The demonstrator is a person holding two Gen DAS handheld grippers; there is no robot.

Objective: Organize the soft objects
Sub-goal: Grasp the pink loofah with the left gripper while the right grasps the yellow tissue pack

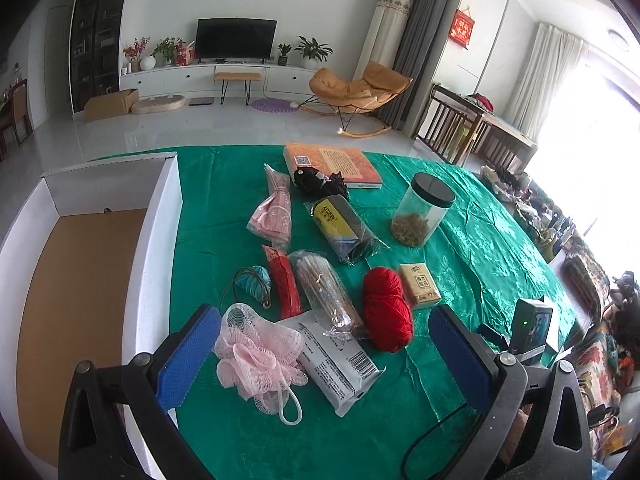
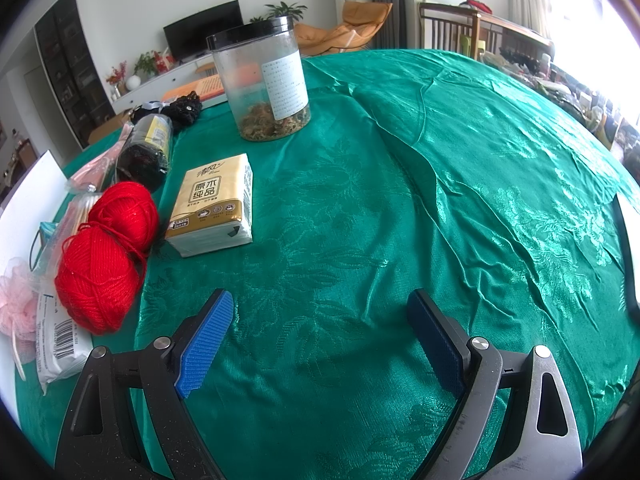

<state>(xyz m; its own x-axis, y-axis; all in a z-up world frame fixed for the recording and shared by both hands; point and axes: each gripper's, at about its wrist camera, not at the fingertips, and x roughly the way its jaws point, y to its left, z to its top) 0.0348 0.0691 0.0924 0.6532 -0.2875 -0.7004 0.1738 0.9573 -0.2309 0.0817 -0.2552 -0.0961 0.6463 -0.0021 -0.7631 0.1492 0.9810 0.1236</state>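
On the green tablecloth (image 1: 460, 216) lie a pink mesh bath pouf (image 1: 256, 356), a red yarn skein (image 1: 386, 308), a white wrapped pack (image 1: 340, 364), a tissue pack (image 1: 420, 283), a teal yarn ball (image 1: 254, 280) and several bagged items. My left gripper (image 1: 324, 356) is open above the table, with the pouf beside its left finger and the white pack between the fingers. My right gripper (image 2: 320, 340) is open over bare cloth, with the red yarn (image 2: 106, 252) and tissue pack (image 2: 216, 204) to its left.
An open white cardboard box (image 1: 156, 248) with a brown floor stands at the table's left edge. A clear jar with a black lid (image 1: 424, 212) and an orange book (image 1: 332, 164) sit at the far side. A dark device with a green light (image 1: 532, 328) is near the right.
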